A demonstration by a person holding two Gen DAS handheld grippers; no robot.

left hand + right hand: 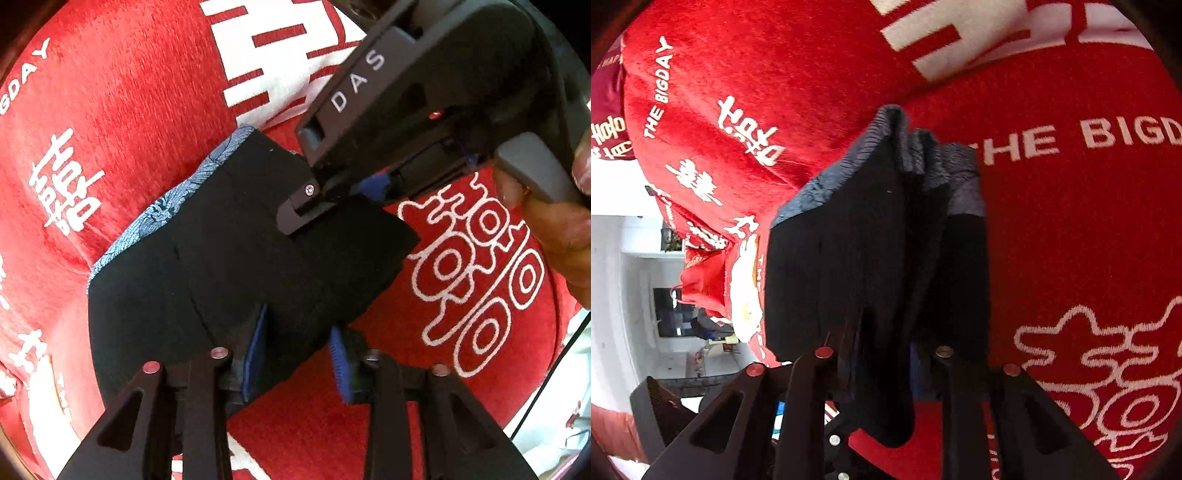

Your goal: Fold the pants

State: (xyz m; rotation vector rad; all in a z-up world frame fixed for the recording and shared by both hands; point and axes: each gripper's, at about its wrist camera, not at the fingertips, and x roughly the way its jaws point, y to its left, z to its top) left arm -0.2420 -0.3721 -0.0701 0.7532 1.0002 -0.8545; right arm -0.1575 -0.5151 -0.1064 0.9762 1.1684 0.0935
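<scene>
The black pants (236,266) lie as a compact folded bundle on the red printed blanket (122,122), their blue-grey patterned waistband (173,206) turned toward the blanket's large white block characters (266,55). The left gripper (299,347) straddles the bundle's near edge, its blue pads (255,347) standing narrowly apart with cloth between them; the pads do not seem to press, so it reads as loosely open around the fabric. The right gripper (306,210) rests at the bundle's far edge, on the side nearer those white characters, a thumb (583,166) on its handle; from its own camera the right gripper (886,369) has dark cloth bunched between narrowly parted jaws, but whether it pinches I cannot tell. The fabric looks soft, light and limp, several layers thick, likely to slump or unfold if lifted by one layer. Taking all layers together at the folded edge, close to the waistband, seems the safest hold.
</scene>
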